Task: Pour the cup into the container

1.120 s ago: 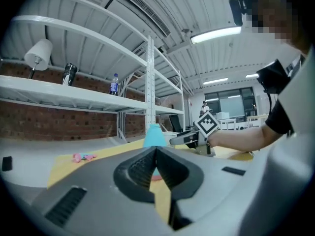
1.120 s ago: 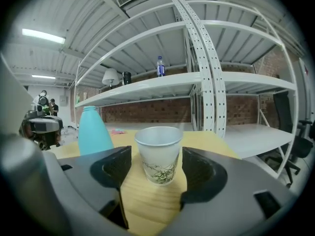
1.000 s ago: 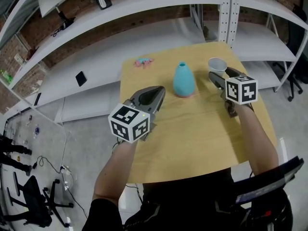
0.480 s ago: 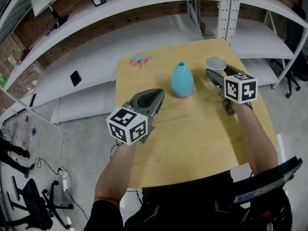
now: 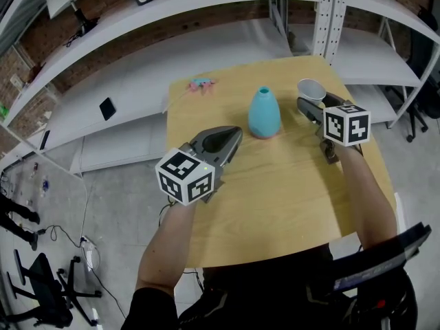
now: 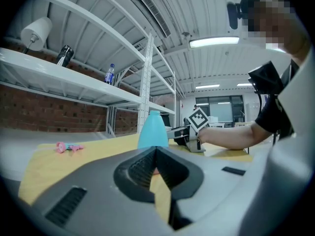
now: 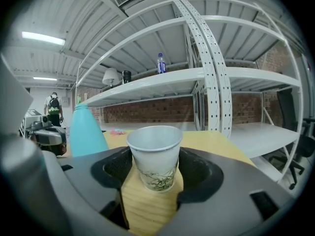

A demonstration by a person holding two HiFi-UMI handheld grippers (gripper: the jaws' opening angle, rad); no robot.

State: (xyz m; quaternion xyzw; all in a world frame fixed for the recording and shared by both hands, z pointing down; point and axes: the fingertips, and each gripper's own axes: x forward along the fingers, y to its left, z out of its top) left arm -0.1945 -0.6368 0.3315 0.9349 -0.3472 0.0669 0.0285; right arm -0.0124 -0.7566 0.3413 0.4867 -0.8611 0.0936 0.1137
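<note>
A white paper cup (image 5: 311,89) with a leaf print stands on the wooden table (image 5: 275,184) at the back right. My right gripper (image 5: 309,106) has its jaws against both sides of the cup (image 7: 155,163), whose base rests on the wood. The container, a turquoise narrow-necked vase (image 5: 264,112), stands upright at the table's middle back, left of the cup (image 7: 86,129). My left gripper (image 5: 232,136) hovers at the front left of the vase (image 6: 153,129), shut with nothing in it. The cup's contents are hidden.
A small pink and blue object (image 5: 203,85) lies near the table's back left corner. White shelving runs behind the table, with an upright post (image 5: 330,12) at the back right. Office chairs stand on the floor at both sides.
My left gripper has drifted slightly to the right, toward the vase. The right gripper and the cup hold the same place.
</note>
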